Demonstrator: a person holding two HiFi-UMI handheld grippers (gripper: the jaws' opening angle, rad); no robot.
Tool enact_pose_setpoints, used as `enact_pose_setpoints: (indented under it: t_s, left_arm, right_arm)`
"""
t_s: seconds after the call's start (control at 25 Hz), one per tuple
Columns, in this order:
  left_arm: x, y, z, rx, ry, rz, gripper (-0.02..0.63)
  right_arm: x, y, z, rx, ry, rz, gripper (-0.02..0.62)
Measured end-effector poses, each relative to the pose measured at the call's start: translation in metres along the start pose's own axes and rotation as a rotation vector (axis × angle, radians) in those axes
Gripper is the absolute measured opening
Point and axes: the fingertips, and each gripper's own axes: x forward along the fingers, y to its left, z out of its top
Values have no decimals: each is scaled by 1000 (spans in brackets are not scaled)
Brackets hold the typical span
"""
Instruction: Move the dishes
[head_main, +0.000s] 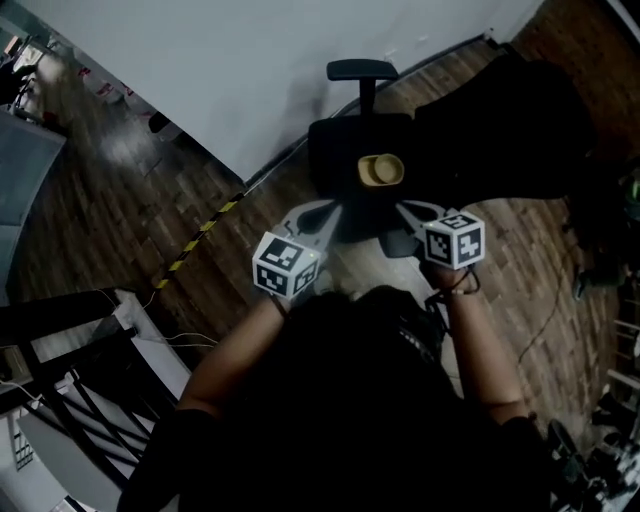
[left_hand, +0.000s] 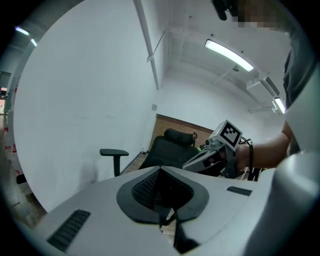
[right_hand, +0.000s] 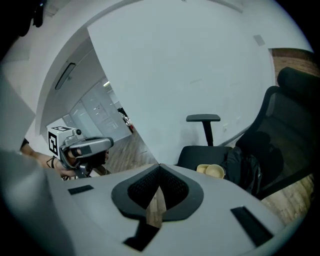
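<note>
Head view: yellow dishes (head_main: 381, 170) sit on the seat of a black office chair (head_main: 345, 150) at 12 o'clock. Dark cloth (head_main: 500, 120) is heaped over the chair at 1 o'clock, just beside the dishes; whether it touches them is unclear. Left hand-held gripper (head_main: 318, 212) and right hand-held gripper (head_main: 412, 212) both point at the seat, one on each side, apart from the dishes. White wall (head_main: 250, 70) fills 10 to 12 o'clock. Wood floor (head_main: 120, 210) has striped tape (head_main: 200, 243) at 9 and a black rack (head_main: 60, 340) at 8.

Left gripper view: left hand-held gripper (left_hand: 160, 172) has its jaws closed tip to tip with nothing between them. The chair is straight beyond them, its armrest (left_hand: 114, 152) at 10 o'clock against the wall. The right hand-held gripper is at 2 o'clock, with a ceiling light (left_hand: 228, 54) at 1.

Right gripper view: right hand-held gripper (right_hand: 159, 172) is likewise closed and empty. The dishes (right_hand: 212, 171) are on the seat at 3 o'clock, close beyond the jaws, with the dark cloth right beside them. The left hand-held gripper is at 9 o'clock.
</note>
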Motion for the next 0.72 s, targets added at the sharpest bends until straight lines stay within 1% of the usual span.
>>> enact_pose_setpoints:
  t_s: [0.16, 0.32, 0.48, 0.72]
  left_arm:
    - [28, -2, 10, 16, 16, -48, -5]
    - [52, -5, 21, 31, 20, -55, -5]
    - [81, -2, 30, 29, 17, -2, -5]
    - [132, -4, 40, -27, -5, 126, -5]
  right_arm:
    - [-9, -24, 13, 33, -22, -25, 11]
    - [-16, -53, 28, 41, -36, -29, 11]
    - [-13, -87, 40, 19, -11, 8, 11]
    - [-10, -134, 67, -62, 43, 123, 11]
